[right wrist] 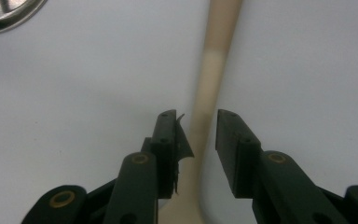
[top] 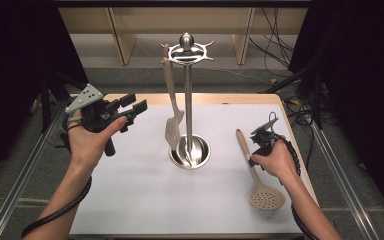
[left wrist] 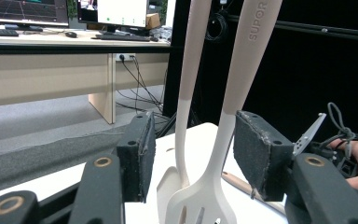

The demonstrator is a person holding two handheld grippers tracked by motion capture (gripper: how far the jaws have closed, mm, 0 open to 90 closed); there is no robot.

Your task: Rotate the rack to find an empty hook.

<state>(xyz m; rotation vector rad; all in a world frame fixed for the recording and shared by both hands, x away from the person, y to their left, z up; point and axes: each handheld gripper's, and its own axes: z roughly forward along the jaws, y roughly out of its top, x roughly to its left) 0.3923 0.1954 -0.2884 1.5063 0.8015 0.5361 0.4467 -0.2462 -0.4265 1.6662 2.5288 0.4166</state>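
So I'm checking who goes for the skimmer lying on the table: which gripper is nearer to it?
Right. The right gripper is directly over the skimmer, its open jaws straddling the handle. The left gripper is held up across the table, beyond the utensil stand.

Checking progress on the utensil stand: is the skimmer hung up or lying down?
Lying down. The skimmer rests flat on the white table, right of the stand, its handle between the right claw's open jaws, unclamped.
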